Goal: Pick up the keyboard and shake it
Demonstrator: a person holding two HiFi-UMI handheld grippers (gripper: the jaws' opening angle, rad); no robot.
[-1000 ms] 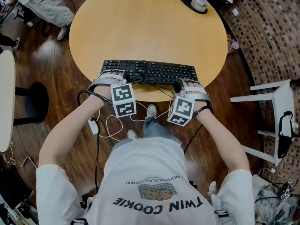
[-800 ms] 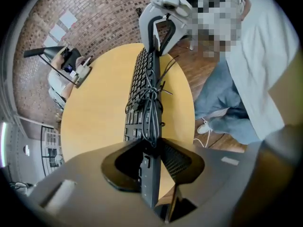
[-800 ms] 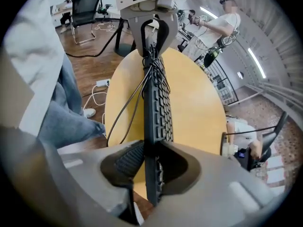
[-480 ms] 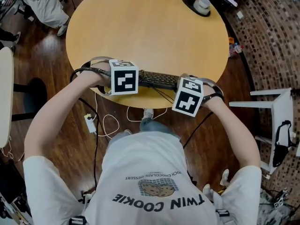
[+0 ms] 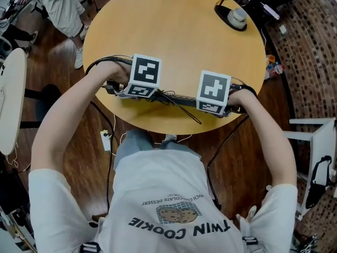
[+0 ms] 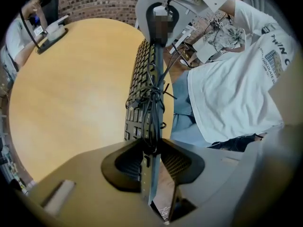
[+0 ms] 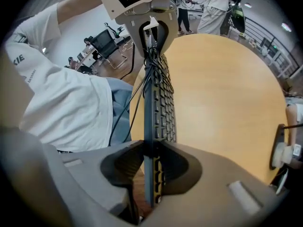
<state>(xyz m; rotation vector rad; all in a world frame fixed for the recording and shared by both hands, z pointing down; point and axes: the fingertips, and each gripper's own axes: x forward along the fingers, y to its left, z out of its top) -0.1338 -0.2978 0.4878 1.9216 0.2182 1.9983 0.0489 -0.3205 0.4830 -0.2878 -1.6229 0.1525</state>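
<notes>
The black keyboard [image 5: 179,98] hangs in the air over the near part of the round wooden table [image 5: 174,30], turned on its long edge. My left gripper [image 5: 118,88] is shut on its left end and my right gripper [image 5: 231,109] grips its right end. In the left gripper view the keyboard [image 6: 144,79] runs edge-on away from the left gripper [image 6: 151,162], its cable bunched along the edge. Seen from the right gripper view, the keyboard [image 7: 161,108] sits between the pads of the right gripper [image 7: 152,167], whose jaws are opening slightly while still touching it.
The keyboard's cable [image 5: 184,112] dangles over the table's near edge. A black-based device [image 5: 234,16] stands at the table's far right. A white stand [image 5: 316,146] is on the floor to the right, and a person [image 5: 58,4] is at the upper left.
The keyboard lay flat at the table's near edge a second ago. Both grippers have lifted it, carried it further over the table and tipped it onto its edge.
</notes>
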